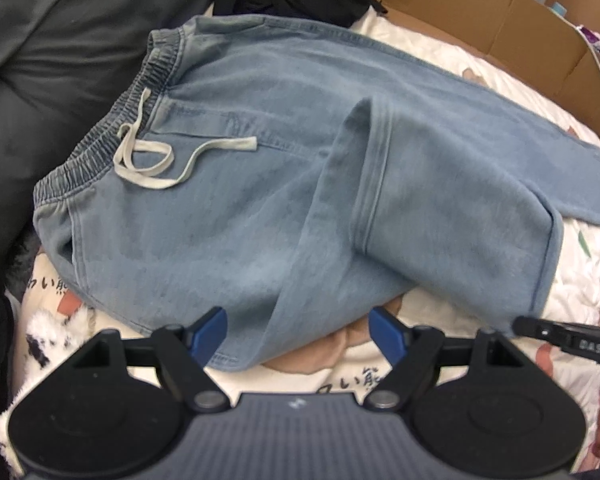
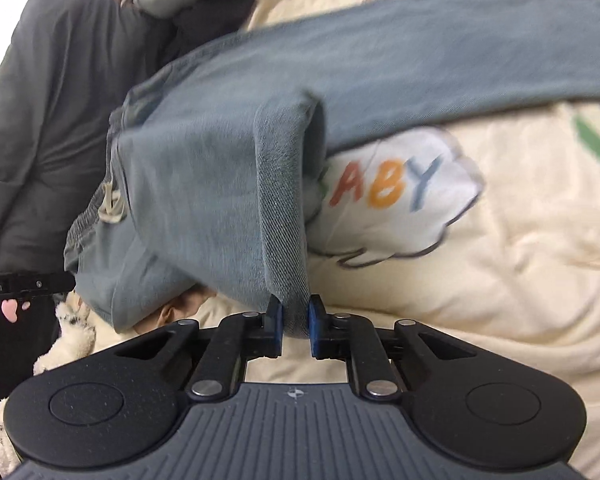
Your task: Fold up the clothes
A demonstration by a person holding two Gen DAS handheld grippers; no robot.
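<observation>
1. while pinching the hem of the folded-over leg of the light blue pants (image 2: 220,184) between the blue pads (image 2: 275,320), nearly closed right gripper (image 2: 293,322) needing a check that both layers of cloth are caught, not just the edge.
2. hanging wide open with nothing held, left gripper (image 1: 296,334) hovering just short of the near leg edge, the pants (image 1: 284,168) spread ahead of it on the cream quilt (image 1: 580,280), waistband and drawstring (image 1: 156,160) ahead to the left.
3. judging the next move: closing the left on the near edge, level with the right.
4. lifting both together, keeping the cloth taut, avoiding dragging the quilt.
</observation>
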